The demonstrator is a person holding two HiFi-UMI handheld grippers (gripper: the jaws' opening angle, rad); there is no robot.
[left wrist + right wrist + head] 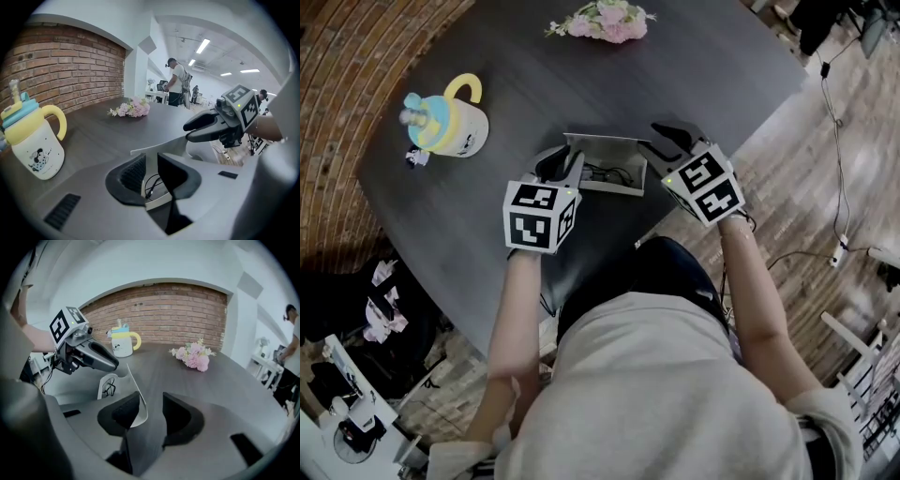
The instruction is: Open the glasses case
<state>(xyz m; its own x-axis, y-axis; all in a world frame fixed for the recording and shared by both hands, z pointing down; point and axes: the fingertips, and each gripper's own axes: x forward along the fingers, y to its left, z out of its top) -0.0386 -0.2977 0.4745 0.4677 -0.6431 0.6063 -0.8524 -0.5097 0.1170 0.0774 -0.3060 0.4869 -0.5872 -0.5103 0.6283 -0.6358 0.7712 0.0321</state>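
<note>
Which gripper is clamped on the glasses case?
The left gripper: its jaws pinch the glasses case wall; the right gripper's stand apart around the lid.

Seen from the head, the left tool (564,167) and right tool (667,141) hide both ends of the glasses case (602,142). The top edge cuts the flowers (605,22); the dark tangle (614,174) inside the case is too small to tell.

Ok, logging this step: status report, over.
Left gripper shut on case. Right gripper open, lid edge between jaws. Lid up, glasses showing. Cup, flowers well clear.
</note>
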